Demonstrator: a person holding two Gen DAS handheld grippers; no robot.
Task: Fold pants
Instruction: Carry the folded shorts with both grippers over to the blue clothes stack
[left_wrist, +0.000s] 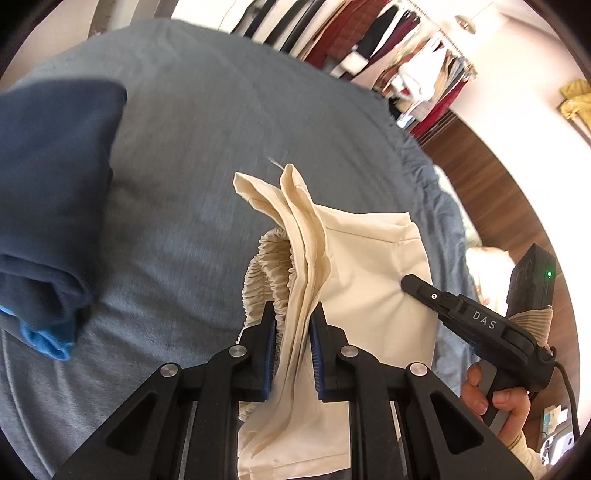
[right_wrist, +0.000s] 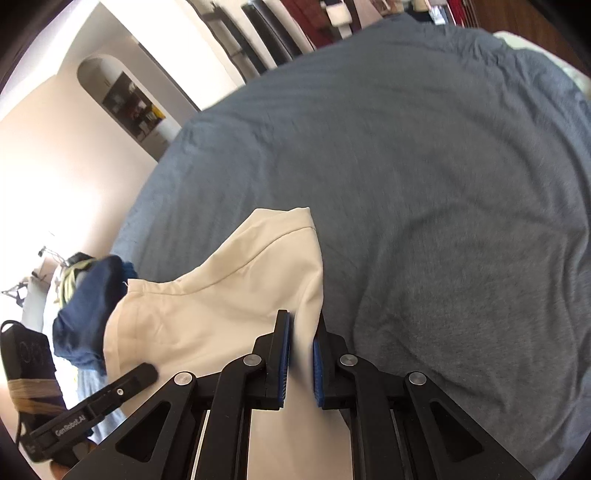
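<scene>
Blue-padded fingers (left_wrist: 267, 354) of the left claw (left_wrist: 292, 350) clamp bunched cream pants (left_wrist: 369, 258) beside the gathered waistband (left_wrist: 269, 266). Right claw (right_wrist: 301, 363) pinches another fold of the pants, held just above the grey bed (right_wrist: 443, 184). Navy clothing (left_wrist: 51, 184) lies on the bed nearby.

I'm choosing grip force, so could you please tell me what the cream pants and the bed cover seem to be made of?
The cream pants look like a thin matte woven fabric, perhaps cotton or linen: soft creases, stitched seams and a gathered elastic waistband. The grey-blue bed cover looks like a soft matte knit or brushed cloth, with a faintly heathered surface and shallow wrinkles; the fibre can't be confirmed.
</scene>
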